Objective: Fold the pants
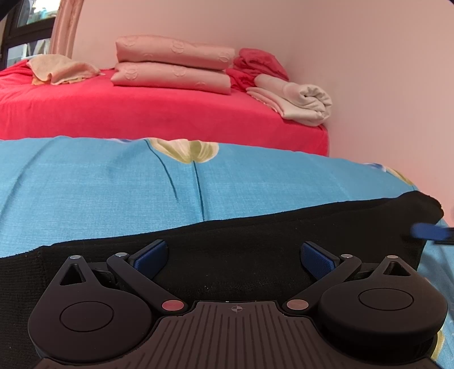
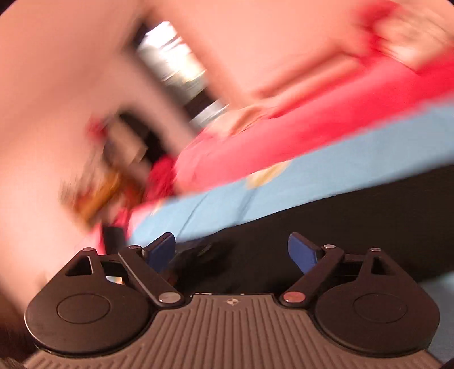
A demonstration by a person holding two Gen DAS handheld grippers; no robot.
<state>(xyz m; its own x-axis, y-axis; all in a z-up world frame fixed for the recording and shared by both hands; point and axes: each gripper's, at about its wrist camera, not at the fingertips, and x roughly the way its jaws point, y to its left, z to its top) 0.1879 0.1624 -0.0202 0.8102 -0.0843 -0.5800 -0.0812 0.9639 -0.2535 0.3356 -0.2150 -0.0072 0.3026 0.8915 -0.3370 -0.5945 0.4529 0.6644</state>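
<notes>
left hand-held gripper: jaws wide, empty | right hand-held gripper: jaws apart, seemingly empty, view blurred

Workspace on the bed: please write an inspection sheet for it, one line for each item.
Surface: blue flowered sheet over the bed, red sheet behind it.
Job's things: black pants lying flat across the blue sheet.
Clutter: two stacked pink pillows, peach towel, cream folded cloth, red bundle.
Grippers: left gripper open over the pants; right gripper open, nothing clamped, view blurred.
Cables: nothing seen.
Surroundings: pink wall, window at far left.
</notes>
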